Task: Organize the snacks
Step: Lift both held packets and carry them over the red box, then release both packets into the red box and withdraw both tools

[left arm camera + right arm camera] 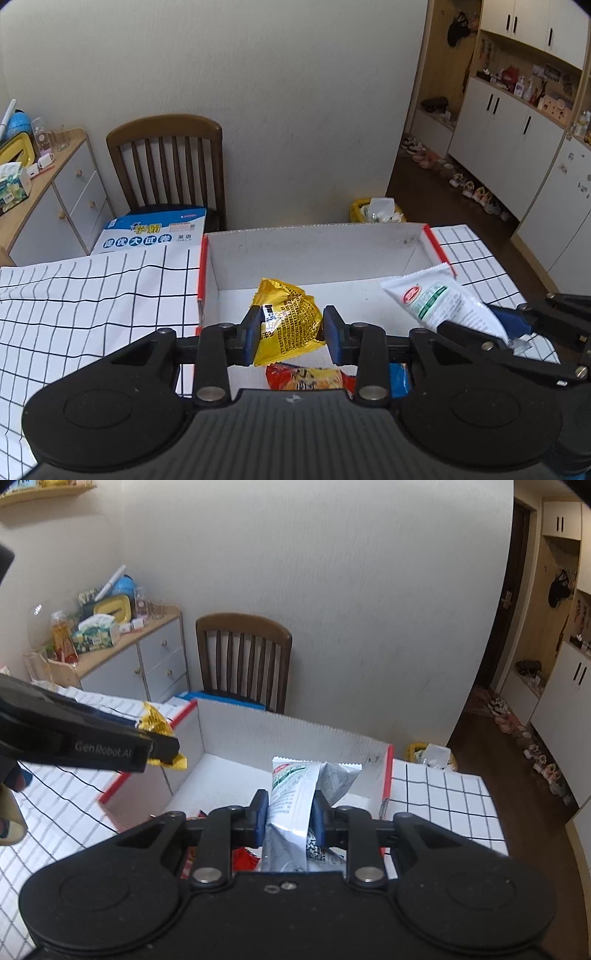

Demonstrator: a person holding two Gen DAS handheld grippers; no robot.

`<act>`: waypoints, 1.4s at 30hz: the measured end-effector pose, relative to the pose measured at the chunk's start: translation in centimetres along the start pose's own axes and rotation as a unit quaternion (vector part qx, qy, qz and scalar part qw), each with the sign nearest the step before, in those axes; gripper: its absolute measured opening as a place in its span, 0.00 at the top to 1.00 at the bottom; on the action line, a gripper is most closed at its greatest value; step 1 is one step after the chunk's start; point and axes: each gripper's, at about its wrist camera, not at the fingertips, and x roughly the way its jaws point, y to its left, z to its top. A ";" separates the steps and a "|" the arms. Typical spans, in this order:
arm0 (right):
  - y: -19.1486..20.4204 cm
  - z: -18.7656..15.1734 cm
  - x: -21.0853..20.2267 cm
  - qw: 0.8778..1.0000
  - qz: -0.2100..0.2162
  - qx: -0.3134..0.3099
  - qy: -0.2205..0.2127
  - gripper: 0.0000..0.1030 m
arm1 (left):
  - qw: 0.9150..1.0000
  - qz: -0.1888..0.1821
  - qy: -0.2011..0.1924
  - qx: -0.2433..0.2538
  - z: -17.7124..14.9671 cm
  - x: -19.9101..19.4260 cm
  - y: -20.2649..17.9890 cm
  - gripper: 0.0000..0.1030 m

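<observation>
My left gripper (291, 328) is shut on a yellow snack packet (290, 325), held above the near part of a white cardboard box (314, 251) with red edges. My right gripper (288, 812) is shut on a white and green snack packet (295, 797), also over the box (295, 734). In the left wrist view that white packet (439, 299) and the right gripper (517, 332) enter from the right. In the right wrist view the left gripper (162, 747) comes in from the left with the yellow packet (155, 720). A red and yellow packet (306, 376) and a blue one (400, 376) lie in the box below.
The box stands on a table with a white, black-gridded cloth (92, 295). A wooden chair (170, 162) with a blue and white booklet (151, 232) stands behind. A drawer cabinet (147, 657) with clutter is at the left. A yellow bin (376, 210) sits on the floor.
</observation>
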 end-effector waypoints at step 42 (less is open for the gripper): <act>-2.9 -1.6 7.3 0.993 0.037 0.051 0.104 0.69 | 0.994 0.010 0.106 -0.007 0.0 8.3 -0.9 0.45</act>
